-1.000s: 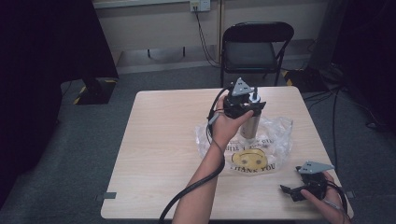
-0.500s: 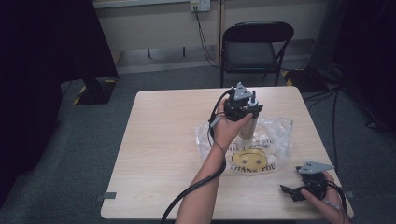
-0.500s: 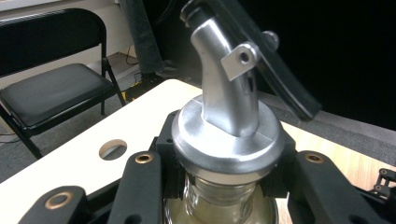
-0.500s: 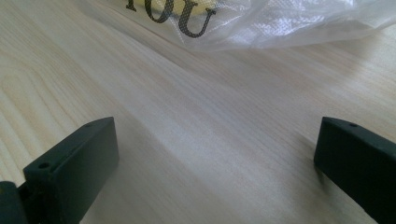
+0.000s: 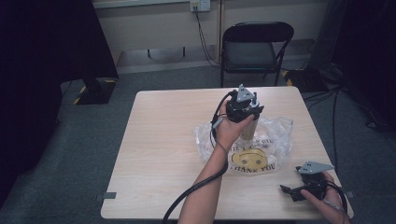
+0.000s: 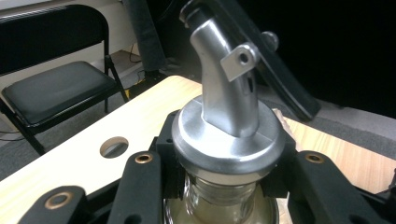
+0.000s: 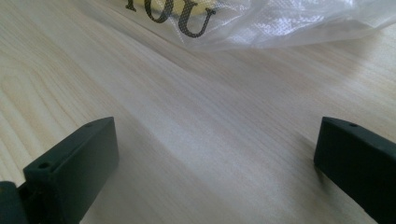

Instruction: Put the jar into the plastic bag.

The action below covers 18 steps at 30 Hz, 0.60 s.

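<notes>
My left gripper [image 5: 243, 111] is shut on a glass bottle [image 5: 249, 129] just under its silver pourer cap. In the left gripper view both black jaws press the bottle's neck [image 6: 219, 191], and the bent metal spout [image 6: 224, 79] rises above them. The bottle is upright over a clear plastic bag [image 5: 276, 140] with a yellow smiley and "THANK YOU" printed on it. My right gripper [image 5: 293, 190] lies low at the table's front right corner. It is open, with bare wood between its jaws [image 7: 215, 163], and the bag's edge [image 7: 261, 23] lies just beyond.
The light wooden table [image 5: 163, 140] has a small round hole [image 6: 114, 146] near its far edge. A black folding chair [image 5: 254, 46] stands behind the table. Cables trail over the floor at the right [image 5: 336, 107].
My left gripper has sunk slightly toward the bag with the bottle in it. The right gripper has stayed put.
</notes>
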Tool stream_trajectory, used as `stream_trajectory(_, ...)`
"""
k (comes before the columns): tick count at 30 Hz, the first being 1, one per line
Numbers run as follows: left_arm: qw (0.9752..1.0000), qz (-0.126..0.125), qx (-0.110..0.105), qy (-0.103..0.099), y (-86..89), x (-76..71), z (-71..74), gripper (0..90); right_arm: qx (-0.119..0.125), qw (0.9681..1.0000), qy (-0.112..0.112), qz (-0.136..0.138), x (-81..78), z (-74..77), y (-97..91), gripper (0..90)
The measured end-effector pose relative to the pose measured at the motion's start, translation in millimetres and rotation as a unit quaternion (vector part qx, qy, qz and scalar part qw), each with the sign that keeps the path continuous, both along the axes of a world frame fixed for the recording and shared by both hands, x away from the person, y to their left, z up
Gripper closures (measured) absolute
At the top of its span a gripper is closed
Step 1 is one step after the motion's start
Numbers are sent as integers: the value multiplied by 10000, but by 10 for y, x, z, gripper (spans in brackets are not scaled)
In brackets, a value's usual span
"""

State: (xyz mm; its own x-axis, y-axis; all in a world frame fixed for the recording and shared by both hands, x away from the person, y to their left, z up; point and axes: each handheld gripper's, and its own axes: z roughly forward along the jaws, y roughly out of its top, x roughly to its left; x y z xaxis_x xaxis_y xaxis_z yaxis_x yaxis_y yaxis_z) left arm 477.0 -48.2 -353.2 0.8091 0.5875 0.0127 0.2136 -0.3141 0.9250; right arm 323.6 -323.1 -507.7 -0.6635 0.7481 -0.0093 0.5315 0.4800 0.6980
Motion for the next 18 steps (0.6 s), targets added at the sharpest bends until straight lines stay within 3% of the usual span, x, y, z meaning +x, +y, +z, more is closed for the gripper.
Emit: stream_trajectory(18,10000,83,-18,-22,1,33,-86,598,3,10000,-1,-13,-2,0,1,0)
